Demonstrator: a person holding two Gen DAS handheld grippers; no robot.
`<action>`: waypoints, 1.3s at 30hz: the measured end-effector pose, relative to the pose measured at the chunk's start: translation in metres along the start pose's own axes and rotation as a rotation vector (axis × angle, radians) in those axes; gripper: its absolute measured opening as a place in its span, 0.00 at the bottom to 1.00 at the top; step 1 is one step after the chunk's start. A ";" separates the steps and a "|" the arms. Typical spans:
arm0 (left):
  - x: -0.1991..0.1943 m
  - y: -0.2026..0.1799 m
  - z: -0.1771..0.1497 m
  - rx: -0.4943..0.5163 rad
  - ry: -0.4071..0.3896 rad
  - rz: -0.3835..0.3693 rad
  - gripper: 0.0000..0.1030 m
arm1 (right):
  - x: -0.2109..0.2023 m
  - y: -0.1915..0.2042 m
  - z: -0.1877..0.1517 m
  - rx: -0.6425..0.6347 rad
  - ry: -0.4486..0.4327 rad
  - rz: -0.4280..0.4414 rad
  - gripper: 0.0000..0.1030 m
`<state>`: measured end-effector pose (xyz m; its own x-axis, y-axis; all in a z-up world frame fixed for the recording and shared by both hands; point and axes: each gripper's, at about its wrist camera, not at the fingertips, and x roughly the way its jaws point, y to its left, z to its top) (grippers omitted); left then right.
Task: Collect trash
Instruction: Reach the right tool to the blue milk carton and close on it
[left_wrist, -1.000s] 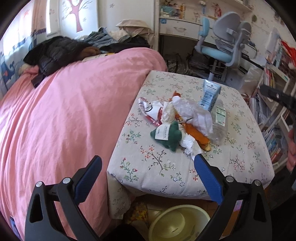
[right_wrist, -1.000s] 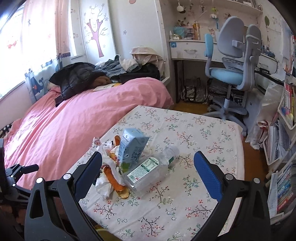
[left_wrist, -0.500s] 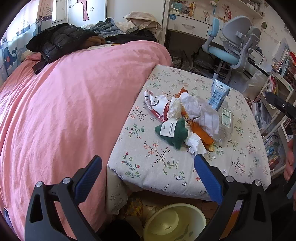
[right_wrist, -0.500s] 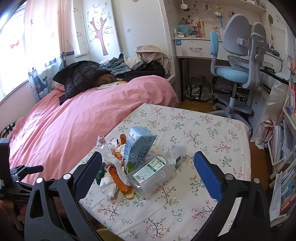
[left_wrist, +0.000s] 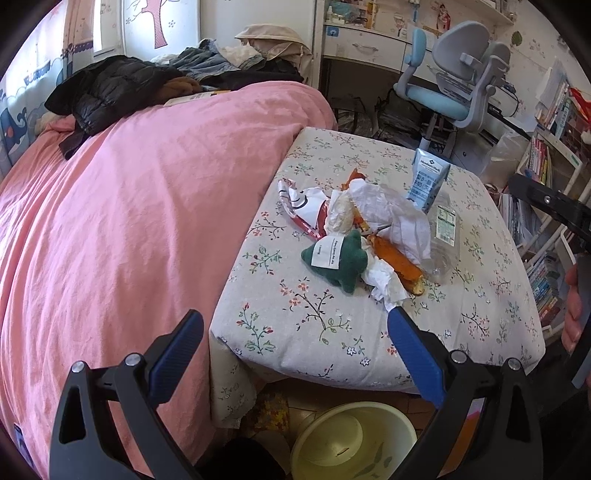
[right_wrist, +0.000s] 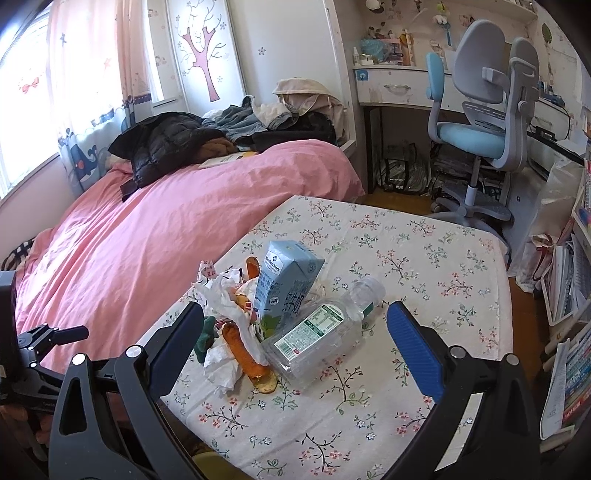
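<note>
Both grippers, left gripper (left_wrist: 291, 325) and right gripper (right_wrist: 295, 325), spread and empty, hover short of the trash.

Yellow basin (left_wrist: 354, 439) sits below the table (left_wrist: 295, 325) edge, presumably as receptacle. Further off, piled mid-table: clear bottle (right_wrist: 321, 332) lying flat, milk carton (right_wrist: 286, 282) upright, crumpled tissue (left_wrist: 391, 218).

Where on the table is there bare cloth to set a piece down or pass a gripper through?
Free: the far half of the floral tablecloth toward the desk chair, and the near strip in front of the plastic bottle. Crowded: the bed-side middle, where the milk carton, crumpled paper, orange peel and green plush bunch together.
</note>
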<state>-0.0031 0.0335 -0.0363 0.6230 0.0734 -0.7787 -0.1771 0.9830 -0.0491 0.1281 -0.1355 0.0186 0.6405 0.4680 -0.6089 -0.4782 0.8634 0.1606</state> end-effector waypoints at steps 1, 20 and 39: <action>0.000 -0.001 0.000 0.005 -0.001 0.001 0.92 | 0.001 0.001 0.000 0.000 0.002 0.001 0.93; -0.003 -0.008 -0.001 0.036 -0.005 0.002 0.92 | 0.016 0.007 -0.001 -0.007 0.022 0.016 0.93; 0.024 -0.003 -0.002 -0.019 0.074 -0.009 0.92 | 0.057 -0.001 0.003 0.082 0.063 0.058 0.93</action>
<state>0.0112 0.0322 -0.0557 0.5665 0.0509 -0.8225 -0.1863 0.9802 -0.0677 0.1671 -0.1089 -0.0141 0.5729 0.5067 -0.6443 -0.4607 0.8492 0.2581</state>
